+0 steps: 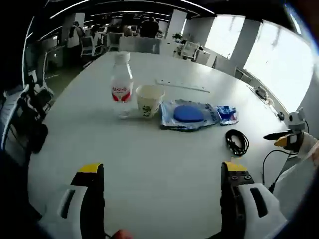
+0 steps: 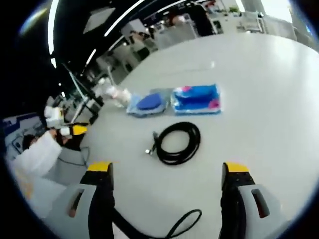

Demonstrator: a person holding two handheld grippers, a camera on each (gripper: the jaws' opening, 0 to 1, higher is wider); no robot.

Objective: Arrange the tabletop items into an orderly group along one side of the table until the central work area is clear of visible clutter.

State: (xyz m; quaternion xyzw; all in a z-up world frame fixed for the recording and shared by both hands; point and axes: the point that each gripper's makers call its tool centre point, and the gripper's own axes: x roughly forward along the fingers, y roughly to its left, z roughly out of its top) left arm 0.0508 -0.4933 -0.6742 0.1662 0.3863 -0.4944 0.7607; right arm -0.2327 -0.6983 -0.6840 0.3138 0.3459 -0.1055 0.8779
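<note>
Left gripper: jaws standing wide apart at the bottom of the left gripper view, holding nothing, hovering over bare worktop.

Right gripper: jaws likewise spread and gripping nothing, at the bottom of the right gripper view; a dark lead is trailing between them at the lower edge.

Coiled black cable: lying flat just above the right jaws at centre frame, its plug end pointing toward the left of the frame. In the left gripper view the same coil is sitting off to the right, above the right-hand jaw.

Blue packet and pouch with a blue round pad: lying side by side beyond the cable, toward the upper middle.

Paper cup and water bottle: standing upright, close together, in the upper centre of the left gripper view, left of the pouch.

Judgement: the items are already forming a rough row; the cable is lying apart from it and nearest the right gripper, straight ahead of its jaws, making it the likely next pick.
</note>
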